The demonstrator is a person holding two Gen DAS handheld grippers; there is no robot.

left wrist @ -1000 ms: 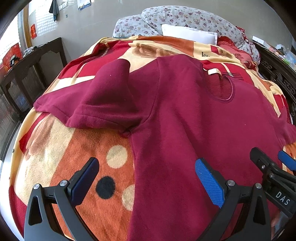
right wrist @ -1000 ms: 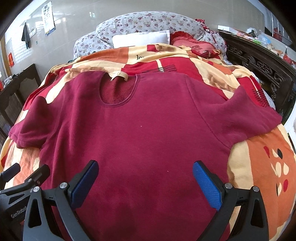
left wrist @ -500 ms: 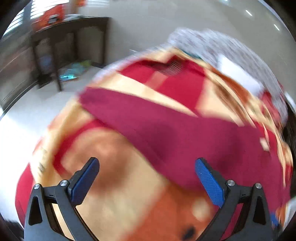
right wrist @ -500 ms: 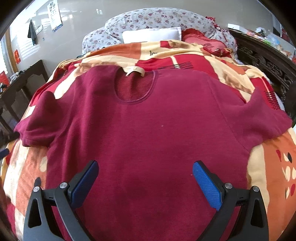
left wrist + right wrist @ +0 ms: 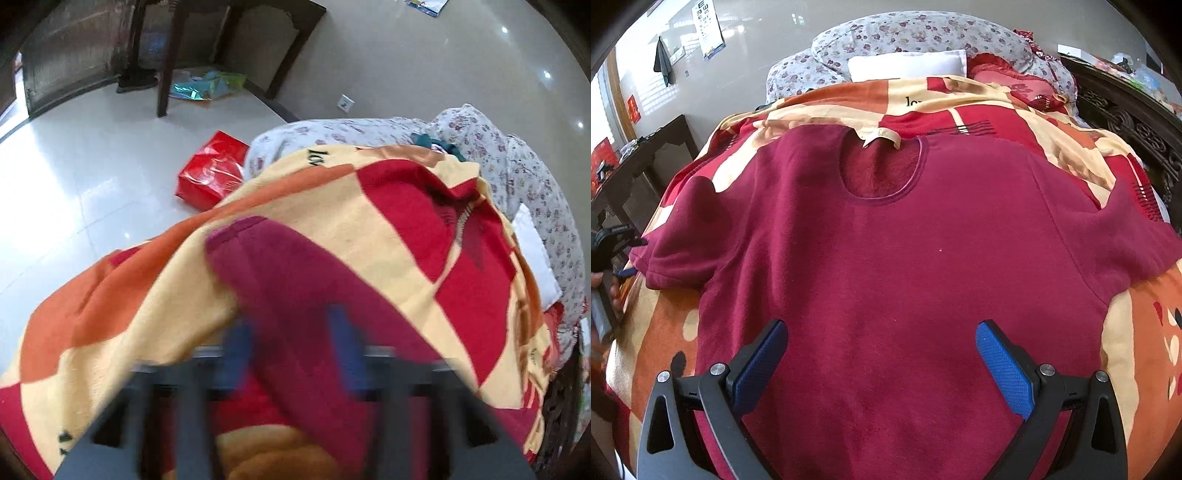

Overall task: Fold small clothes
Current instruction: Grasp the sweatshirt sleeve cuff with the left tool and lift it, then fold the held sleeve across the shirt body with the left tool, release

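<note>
Maroon shirt (image 5: 886, 266) flat on blanket (image 5: 1137, 332); sleeve (image 5: 280, 266) between left tool (image 5: 291, 350) pads

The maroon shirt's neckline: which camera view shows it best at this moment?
The right wrist view. There the maroon shirt lies spread flat on the blanket, with its round neckline and pale tag fully visible. The left wrist view is motion-blurred and shows only a sleeve, no neckline.
</note>
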